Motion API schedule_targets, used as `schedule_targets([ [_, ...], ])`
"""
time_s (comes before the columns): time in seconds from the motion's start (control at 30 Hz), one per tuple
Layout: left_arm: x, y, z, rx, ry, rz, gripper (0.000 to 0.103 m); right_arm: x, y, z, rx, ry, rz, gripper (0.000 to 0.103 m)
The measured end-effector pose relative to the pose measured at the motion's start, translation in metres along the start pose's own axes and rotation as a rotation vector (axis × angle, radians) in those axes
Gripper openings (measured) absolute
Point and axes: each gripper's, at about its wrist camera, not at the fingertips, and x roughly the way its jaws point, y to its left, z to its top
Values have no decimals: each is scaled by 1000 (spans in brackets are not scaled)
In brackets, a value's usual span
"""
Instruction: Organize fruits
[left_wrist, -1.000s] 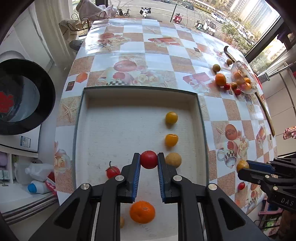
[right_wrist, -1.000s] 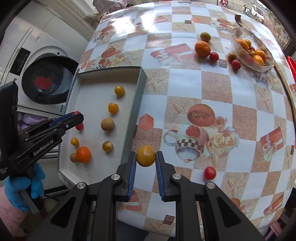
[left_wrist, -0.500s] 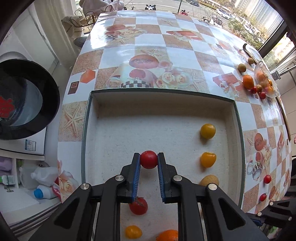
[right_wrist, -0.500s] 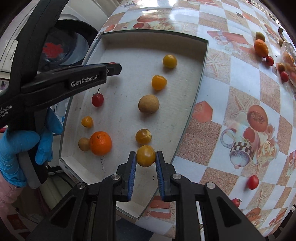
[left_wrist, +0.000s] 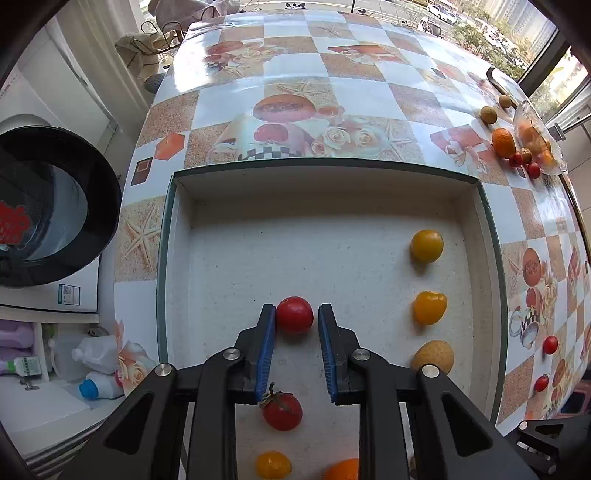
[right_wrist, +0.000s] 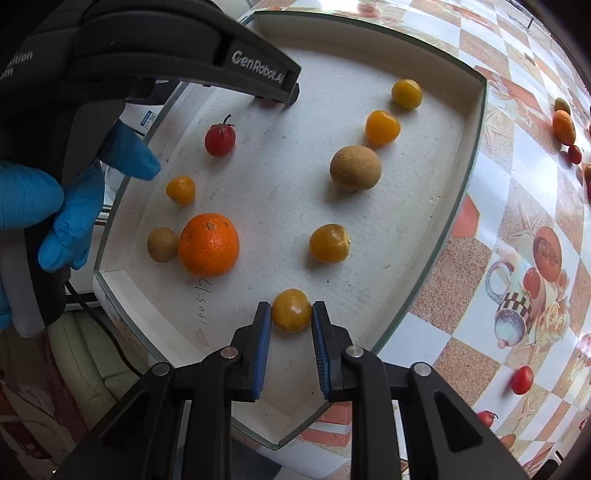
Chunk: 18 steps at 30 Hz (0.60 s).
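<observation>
The shallow white tray (right_wrist: 476, 122) holds nine fruits: two red tomatoes, four yellow ones, two brown rough-skinned round fruits and one pebbled orange (right_wrist: 208, 244). The left gripper (left_wrist: 296, 314) points down with its jaws opening; the red tomato (left_wrist: 294, 314) sits on the tray floor between the blue ribbed pads, touching the left pad with a sliver of gap on the right. A stemmed red tomato (left_wrist: 282, 411) lies just below it. The right gripper (right_wrist: 291, 309) is also opening around a yellow tomato (right_wrist: 291, 309) resting near the tray's near rim (both pads look barely clear of it). The tray floor is grainy, its walls low and straight, with much bare floor toward the far wall. On the glossy checkered tablecloth (left_wrist: 362, 96), more fruits cluster by a glass dish (left_wrist: 537, 140) at the far right edge.
</observation>
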Motion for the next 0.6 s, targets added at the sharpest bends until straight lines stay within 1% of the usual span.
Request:
schedule_targets([
  [0.03,0,-1,0,2,1,4,25,2,2,-1,-13,1,-10,35],
  [0.07,1,-2,1,0,5,7,29,3,5,-2,-28,0,-22,54],
  [0.1,1,-2,1,-5,9,14,57,3,8,-3,-43,-8,-18,62],
  [0.13,-1,-1,1,-12,-3,28,73,1,11,-4,-57,-19,-8,65],
  [0.17,-5,-2,0,-17,-37,36,83,-1,14,-6,-70,-28,-11,69],
  [0.2,-9,-2,-1,-15,-58,37,83,-5,17,-7,-80,-39,-15,75],
  [0.27,-11,-4,-1,-10,-47,30,83,-13,18,-11,-86,-57,-3,79],
  [0.37,-12,-7,0,1,-33,52,84,-25,14,-15,-68,-68,9,81],
  [0.43,-15,-8,0,-8,-29,49,84,-33,11,-16,-54,-72,8,82],
  [0.53,-20,-10,-2,-9,-27,47,84,-48,-5,-22,-20,-78,1,88],
  [0.57,-22,-12,-4,-7,-29,49,84,-52,-11,-24,-7,-81,0,91],
  [0.6,-25,-14,-5,-4,-33,50,84,-56,-18,-28,7,-83,-3,97],
])
